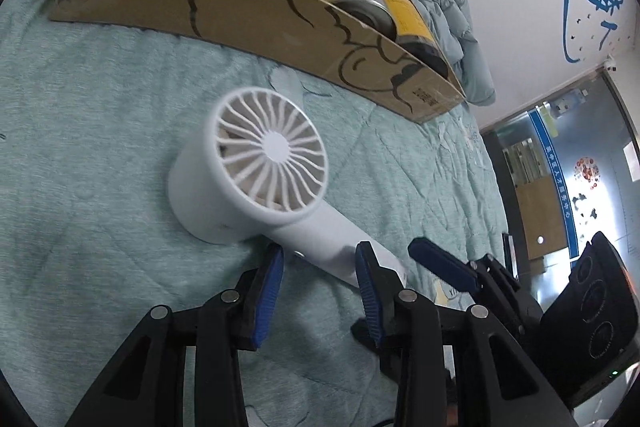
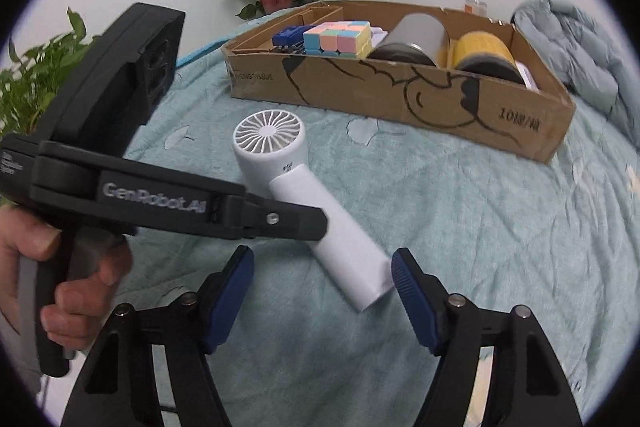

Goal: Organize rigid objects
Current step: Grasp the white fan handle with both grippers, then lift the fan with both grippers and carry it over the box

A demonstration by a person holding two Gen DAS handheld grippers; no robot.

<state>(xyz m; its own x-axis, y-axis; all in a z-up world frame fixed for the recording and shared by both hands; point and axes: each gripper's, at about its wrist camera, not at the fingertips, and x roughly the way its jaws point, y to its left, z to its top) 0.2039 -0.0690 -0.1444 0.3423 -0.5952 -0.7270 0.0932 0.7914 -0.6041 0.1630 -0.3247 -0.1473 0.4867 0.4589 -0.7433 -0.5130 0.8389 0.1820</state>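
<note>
While the box (image 2: 400, 99) sits at the far side of the bed (image 2: 500, 247), already holding a cube (image 2: 338, 39), a grey can (image 2: 412, 39) and a yellow can (image 2: 486, 57), the fan (image 2: 296, 195) is the one thing lying out on the cover, on the near side of the box and well apart from it. Its round head points toward the box; its handle runs back from there, slanting toward both grippers, so the long axis lies roughly box-to-person with the butt end nearest.

The left gripper (image 1: 320, 259) is the nearer one. Seen from its own camera, its two blue pads straddle the handle just behind the head, one on each side and close against it; they look clamped on the handle, though I cannot be sure the pads truly press.

The right gripper (image 2: 322, 291) hovers over the butt end of the handle, the end farthest from the box. Its pads stand apart, the handle's tip sitting between them nearer one pad, with no clear contact.

I'd judge the next move turns on lifting along that axis and carrying the fan head-first to the box, where free room looks scarce.
</note>
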